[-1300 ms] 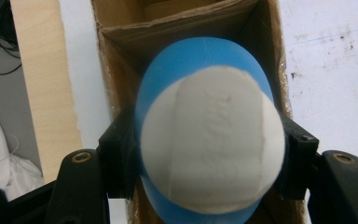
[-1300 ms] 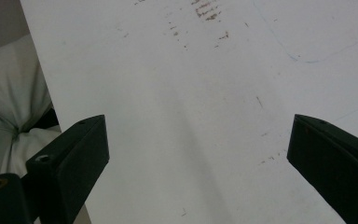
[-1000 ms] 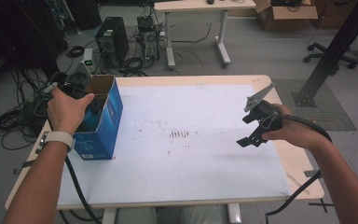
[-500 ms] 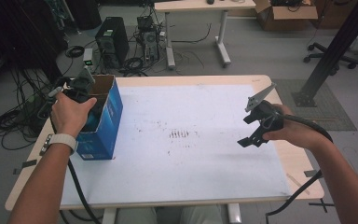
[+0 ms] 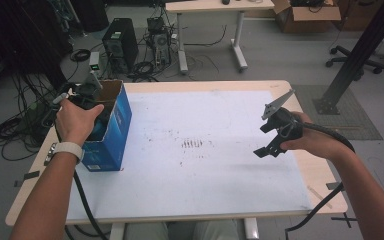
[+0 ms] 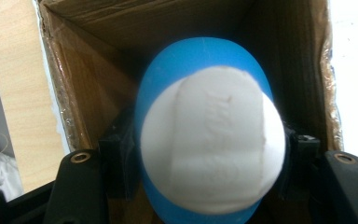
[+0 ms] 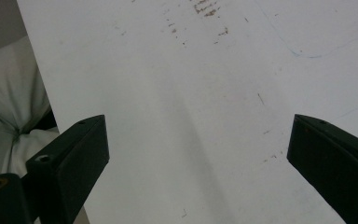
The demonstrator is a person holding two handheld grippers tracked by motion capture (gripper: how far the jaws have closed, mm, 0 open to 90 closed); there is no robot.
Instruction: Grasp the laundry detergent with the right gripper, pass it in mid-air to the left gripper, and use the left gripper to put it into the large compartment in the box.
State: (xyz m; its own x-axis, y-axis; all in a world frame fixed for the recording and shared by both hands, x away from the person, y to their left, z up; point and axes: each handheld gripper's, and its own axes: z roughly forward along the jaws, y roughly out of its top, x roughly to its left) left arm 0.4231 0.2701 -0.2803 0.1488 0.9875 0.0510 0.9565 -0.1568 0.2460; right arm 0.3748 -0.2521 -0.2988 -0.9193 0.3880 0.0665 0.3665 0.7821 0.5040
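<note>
An open-topped blue cardboard box [image 5: 114, 125] stands at the table's left edge. My left gripper [image 5: 87, 95] points down into it, held by the left hand. In the left gripper view the jaws are shut on a blue and white egg-shaped object [image 6: 209, 135], with the box's brown inner walls [image 6: 93, 88] around it. My right gripper [image 5: 270, 140] hovers above the white table surface [image 5: 205, 165] at the right. Its jaws stand wide open in the right gripper view [image 7: 198, 154], with nothing between them.
The white mat carries some dark smudges [image 5: 192, 144] near its middle. Behind the table, a computer tower [image 5: 121, 46], tangled cables and a second desk [image 5: 215, 15] stand on the floor. A black pillar [image 5: 355, 55] rises at the right.
My left gripper has risen slightly at the box's opening. The right gripper has barely moved.
</note>
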